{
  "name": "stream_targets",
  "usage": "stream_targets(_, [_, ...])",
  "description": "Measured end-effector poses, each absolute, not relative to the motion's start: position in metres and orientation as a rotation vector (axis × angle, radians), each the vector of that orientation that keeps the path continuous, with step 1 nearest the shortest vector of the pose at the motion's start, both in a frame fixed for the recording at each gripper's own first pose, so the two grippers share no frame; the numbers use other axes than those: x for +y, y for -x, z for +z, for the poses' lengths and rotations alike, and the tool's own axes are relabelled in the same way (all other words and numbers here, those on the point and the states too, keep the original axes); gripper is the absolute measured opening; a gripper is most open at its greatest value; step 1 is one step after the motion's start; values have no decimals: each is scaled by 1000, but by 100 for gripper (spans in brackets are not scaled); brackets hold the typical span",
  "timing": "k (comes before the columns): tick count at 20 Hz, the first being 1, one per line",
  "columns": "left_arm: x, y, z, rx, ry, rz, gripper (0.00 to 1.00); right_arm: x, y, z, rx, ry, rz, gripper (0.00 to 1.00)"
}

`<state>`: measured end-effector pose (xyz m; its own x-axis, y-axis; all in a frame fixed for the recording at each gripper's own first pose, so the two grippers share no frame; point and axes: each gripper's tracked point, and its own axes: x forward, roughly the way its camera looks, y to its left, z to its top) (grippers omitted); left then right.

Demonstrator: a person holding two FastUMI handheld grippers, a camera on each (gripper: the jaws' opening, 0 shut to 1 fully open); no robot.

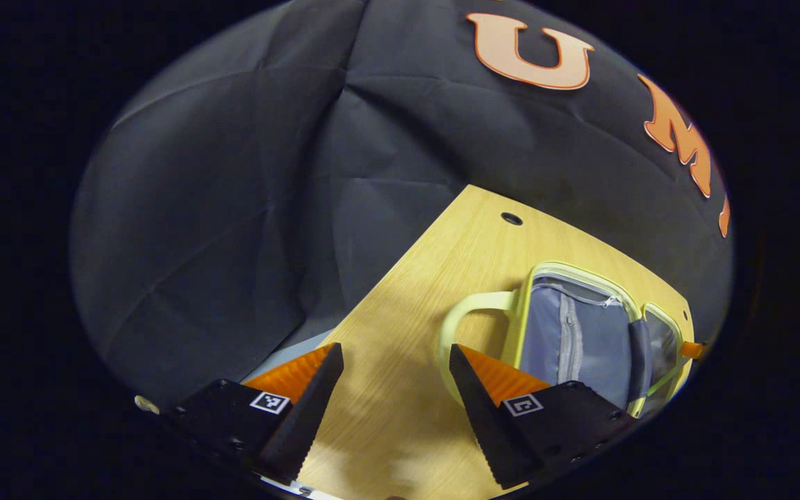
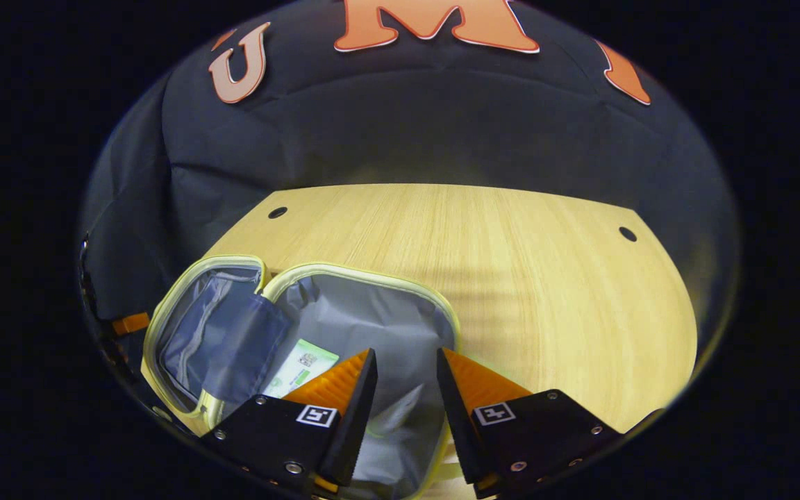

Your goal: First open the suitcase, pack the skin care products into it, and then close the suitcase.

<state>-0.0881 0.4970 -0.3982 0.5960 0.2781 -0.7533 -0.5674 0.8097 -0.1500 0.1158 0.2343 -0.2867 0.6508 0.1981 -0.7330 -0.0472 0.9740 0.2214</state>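
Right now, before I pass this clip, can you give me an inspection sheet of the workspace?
Surface: light wooden table with small round holes near its far corners.
Job's things: suitcase lies open on the table, yellow-green trim, grey lining; a white-and-green packet lies inside. Its handle faces the left claw.
Clutter: nothing seen.
Grippers: left claw open over bare table beside the handle, holding nothing; right claw open over the suitcase interior, holding nothing.
Cables: nothing seen.
Surroundings: black cloth wall behind the table.
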Motion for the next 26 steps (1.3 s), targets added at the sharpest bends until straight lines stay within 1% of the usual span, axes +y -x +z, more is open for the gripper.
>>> stream_targets(5, [499,87,-400,792,432,489,96,240,-141,-275,807,-190,142,58])
stream_targets(9, [489,73,-402,789,567,393,95,217,-141,-254,744,-139,121,58])
stream_targets(10, [476,67,-408,806,607,364,93,212,-138,-247,727,-119,118,58])
stream_targets(11, [471,61,-415,812,624,343,93,204,-136,-241,710,-99,111,52])
stream_targets(12, [466,53,-419,813,646,305,88,197,-132,-234,698,-82,105,58])
stream_targets(13, [464,46,-422,819,659,285,75,189,-130,-227,684,-68,97,58])
stream_targets(14, [457,42,-428,846,673,250,63,184,-126,-221,668,-58,90,61])
stream_targets(17, [454,35,-439,879,677,213,33,166,-113,-203,635,-43,63,65])
stream_targets(18, [455,40,-429,850,680,205,23,159,-107,-197,626,-40,52,62])
stream_targets(19, [456,25,-428,831,694,200,10,152,-101,-190,619,-39,39,68])
stream_targets(23, [452,25,-401,791,634,169,10,124,-83,-165,550,-39,-18,72])
stream_targets(26, [456,22,-361,726,577,163,9,100,-69,-144,488,-5,-53,78])
